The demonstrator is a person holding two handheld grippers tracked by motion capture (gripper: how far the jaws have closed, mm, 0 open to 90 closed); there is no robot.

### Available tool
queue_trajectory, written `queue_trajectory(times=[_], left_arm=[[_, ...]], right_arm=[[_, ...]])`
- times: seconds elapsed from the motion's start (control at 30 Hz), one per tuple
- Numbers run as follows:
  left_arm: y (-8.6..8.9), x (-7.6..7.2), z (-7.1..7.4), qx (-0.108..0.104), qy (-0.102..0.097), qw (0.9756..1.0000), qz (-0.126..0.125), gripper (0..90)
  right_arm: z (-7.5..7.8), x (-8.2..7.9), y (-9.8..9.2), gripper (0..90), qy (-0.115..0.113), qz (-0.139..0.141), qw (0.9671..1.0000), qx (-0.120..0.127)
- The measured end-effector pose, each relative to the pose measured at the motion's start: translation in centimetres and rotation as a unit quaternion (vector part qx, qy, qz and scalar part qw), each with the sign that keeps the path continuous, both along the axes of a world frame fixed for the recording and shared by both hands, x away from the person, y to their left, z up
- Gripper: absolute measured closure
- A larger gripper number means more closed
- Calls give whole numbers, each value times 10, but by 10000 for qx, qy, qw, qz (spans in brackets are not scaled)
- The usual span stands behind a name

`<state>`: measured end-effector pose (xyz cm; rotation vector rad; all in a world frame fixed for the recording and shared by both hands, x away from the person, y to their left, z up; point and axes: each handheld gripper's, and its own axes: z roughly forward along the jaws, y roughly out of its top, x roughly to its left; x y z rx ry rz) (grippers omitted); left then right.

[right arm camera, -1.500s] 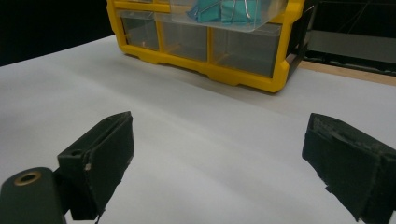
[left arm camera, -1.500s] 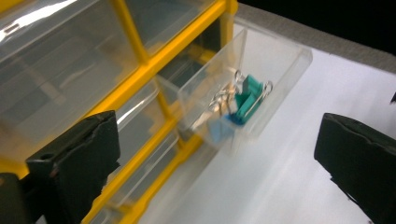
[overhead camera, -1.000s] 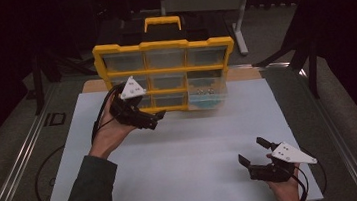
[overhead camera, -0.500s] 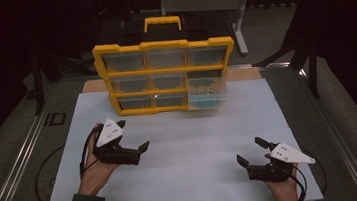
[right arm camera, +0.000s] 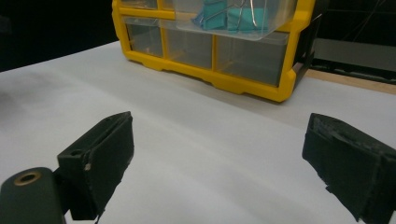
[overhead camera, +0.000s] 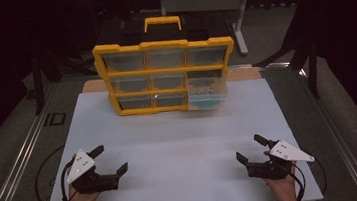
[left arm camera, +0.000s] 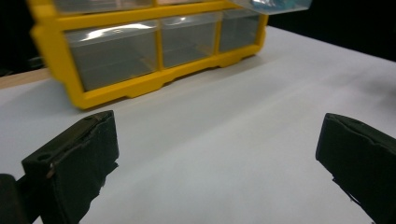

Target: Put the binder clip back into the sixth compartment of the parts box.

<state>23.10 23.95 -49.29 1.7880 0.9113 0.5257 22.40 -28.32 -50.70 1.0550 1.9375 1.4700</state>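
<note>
Both my tools wide open, holding nothing. Left tool (overhead camera: 109,160) and right tool (overhead camera: 250,148) sit low over the bench (overhead camera: 180,140), well short of the yellow drawer cabinet (overhead camera: 166,75). Its lower-right drawer (overhead camera: 208,97) is pulled out, teal clips (right arm camera: 219,17) inside.

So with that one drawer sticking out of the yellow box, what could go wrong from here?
The open drawer juts past the yellow organizer front with teal clips inside; a careless reach might knock it and possibly spill them. The left gripper and right gripper rest open near the white mat front edge, so either cable might snag there.
</note>
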Motion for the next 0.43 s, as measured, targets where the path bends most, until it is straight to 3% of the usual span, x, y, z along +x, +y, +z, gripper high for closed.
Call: queue_trajectory(times=[0.13,0.3,0.43], left_arm=[[10,-5,0,-192,-105,9995,219,2],[14,-7,0,-134,-200,9992,333,2],[15,-6,-2,-120,-163,9992,357,2]], right_arm=[[0,-1,-1,86,-25,-21,10000,-4],[-1,-1,1,86,-20,8,10000,-50],[-1,-1,2,86,-19,21,10000,-73]])
